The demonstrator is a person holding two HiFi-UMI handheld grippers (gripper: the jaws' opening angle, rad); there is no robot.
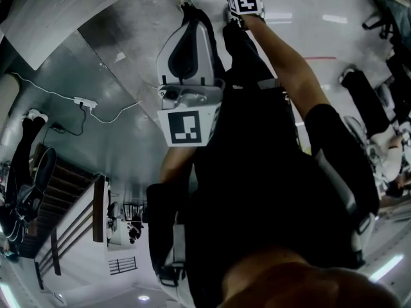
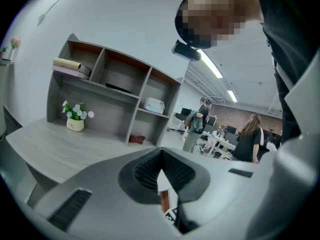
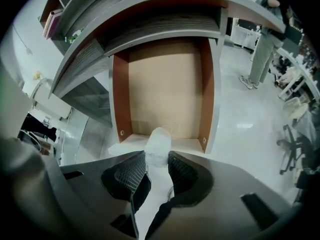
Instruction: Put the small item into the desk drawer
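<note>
Between the right gripper's (image 3: 157, 156) pads we see the item (image 3: 158, 143), a small, pale, cloudy lump. It is clamped on both sides, and its top stands clear of the jaw tips. It hangs at the near end of the open drawer (image 3: 170, 84), with the tan floor and brown side walls stretching away beyond it. We cannot tell how high above the drawer it is. The drawer juts out from under the desk (image 3: 165, 29). The left gripper (image 2: 160, 156) holds nothing, and its jaws are drawn together at the tips. Past them we see the desk top, with a shelf unit (image 2: 112, 91) standing on it and a flower pot (image 2: 75, 124) in its lower left bay.
</note>
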